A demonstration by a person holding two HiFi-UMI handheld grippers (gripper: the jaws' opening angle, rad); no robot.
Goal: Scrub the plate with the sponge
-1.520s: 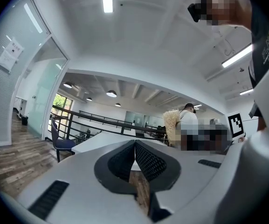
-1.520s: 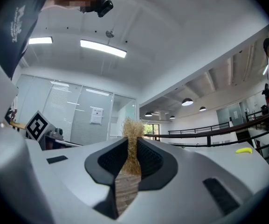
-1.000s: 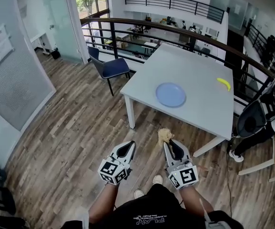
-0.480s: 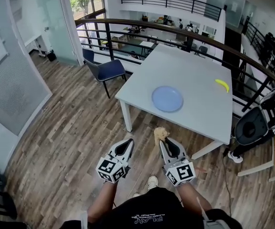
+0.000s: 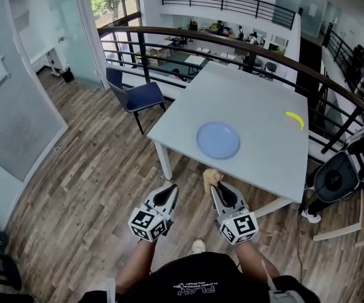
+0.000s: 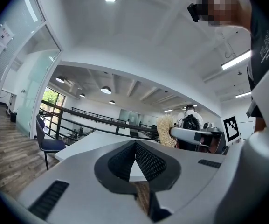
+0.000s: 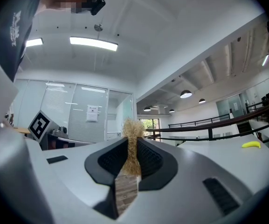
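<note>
A round blue plate [image 5: 218,139] lies on the grey table [image 5: 257,106], near its front edge. My right gripper [image 5: 218,185] is shut on a tan fibrous sponge [image 5: 212,178], which sticks out past the jaw tips [image 7: 133,146]; it hangs over the wooden floor, just short of the table's front edge. My left gripper [image 5: 167,192] is shut and holds nothing, level with the right one and to its left. In the left gripper view the jaws meet with nothing between them [image 6: 134,146], and the sponge [image 6: 165,130] shows to the right.
A yellow banana [image 5: 295,119] lies at the table's far right. A blue chair [image 5: 136,95] stands left of the table. A dark railing [image 5: 232,43] runs behind it. A black office chair [image 5: 336,175] sits right of the table. A glass wall [image 5: 17,81] stands at left.
The view has come a little closer to the table, so plate and table sit lower and further left. Both grippers keep their pose, the right one still gripping the sponge.
</note>
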